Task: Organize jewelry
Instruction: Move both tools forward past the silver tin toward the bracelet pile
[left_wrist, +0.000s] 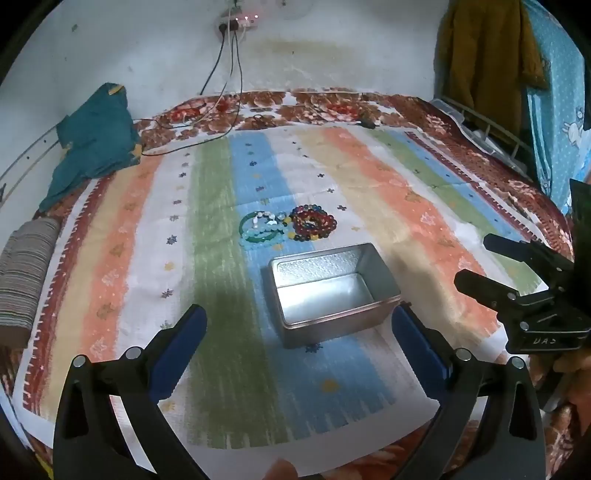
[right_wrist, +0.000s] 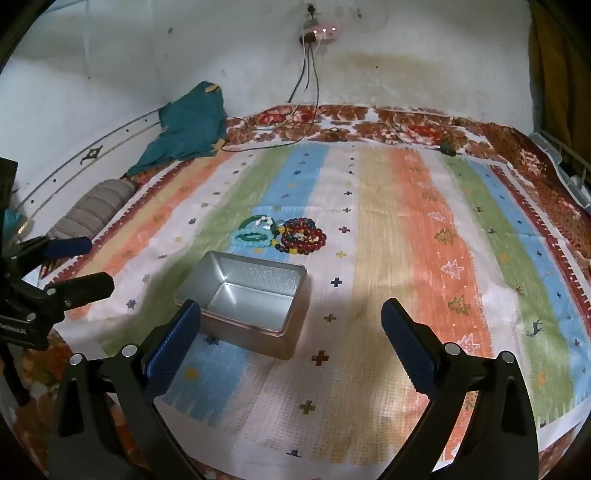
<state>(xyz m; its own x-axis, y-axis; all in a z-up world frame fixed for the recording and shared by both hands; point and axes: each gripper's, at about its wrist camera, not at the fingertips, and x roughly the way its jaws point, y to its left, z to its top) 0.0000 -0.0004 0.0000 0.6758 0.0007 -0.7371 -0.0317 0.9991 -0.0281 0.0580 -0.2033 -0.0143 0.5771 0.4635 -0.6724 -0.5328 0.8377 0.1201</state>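
We see the left gripper (left_wrist: 299, 345) with jaws spread wide, nothing between the blue pads, hanging above the striped cloth (left_wrist: 155, 258) near its front edge. The right gripper (right_wrist: 291, 339) is likewise spread wide and empty; its left pad overlaps the tin's near corner in the right wrist view, contact not determinable.

The open metal tin (left_wrist: 334, 295) sits mid-cloth, empty inside. Just behind it lie the green and pale-blue bracelets (left_wrist: 260, 229), touching the red and multicoloured beaded bracelets (left_wrist: 314, 223) on their right. We note bare cloth on both sides of the tin and toward the right edge.

The cloth covers a floral bedspread (left_wrist: 332, 103). At the far left edge: a rolled striped fabric (left_wrist: 22, 273) and teal garment (left_wrist: 96, 136). White wall behind, with cables (left_wrist: 232, 62) from a socket.
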